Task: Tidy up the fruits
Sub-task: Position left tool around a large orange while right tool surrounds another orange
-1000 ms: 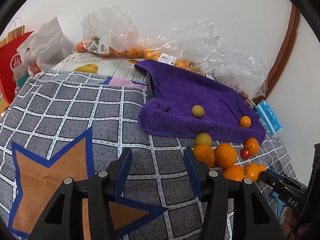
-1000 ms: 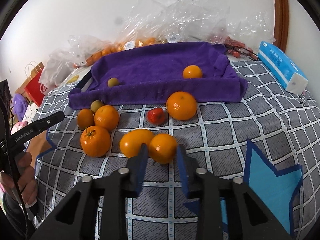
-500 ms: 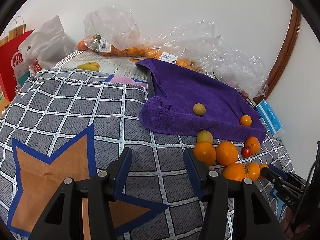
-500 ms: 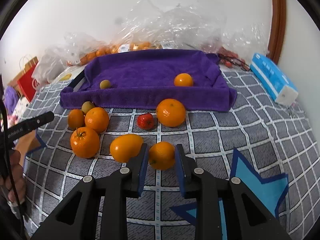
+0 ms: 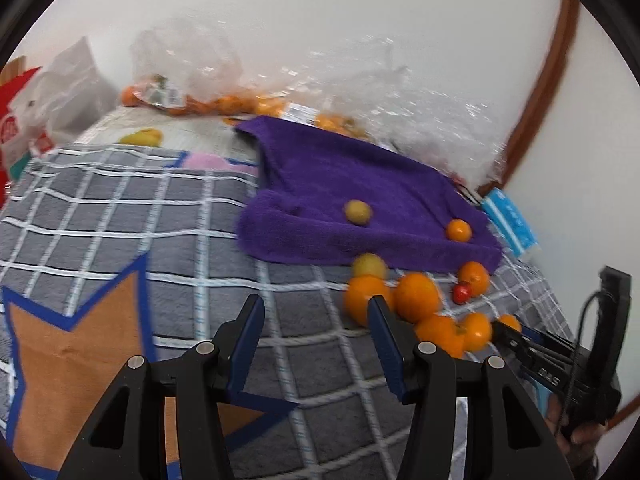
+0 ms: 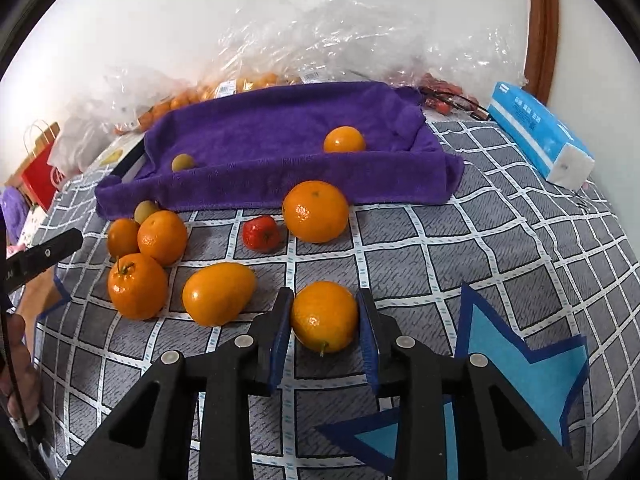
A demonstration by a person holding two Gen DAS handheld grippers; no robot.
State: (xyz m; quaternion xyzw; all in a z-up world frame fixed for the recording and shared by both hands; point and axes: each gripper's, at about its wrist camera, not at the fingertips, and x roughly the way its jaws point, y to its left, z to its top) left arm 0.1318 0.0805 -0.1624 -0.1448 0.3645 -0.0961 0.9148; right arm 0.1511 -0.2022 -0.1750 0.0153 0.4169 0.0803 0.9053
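checkered cloth [image 6: 500, 248] covers the surface. purple towel [image 6: 280, 140] lies on it, holding two small fruits. left gripper [image 5: 316, 312]: jaws wide apart, empty. right gripper [image 6: 325, 312]: jaws bracket the orange [image 6: 324, 317] on the cloth; contact cannot be confirmed.

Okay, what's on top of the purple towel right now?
Two fruits lie on the purple towel: a small orange toward its right, and a little yellow-green fruit near its left. The raised front fold hides their undersides.
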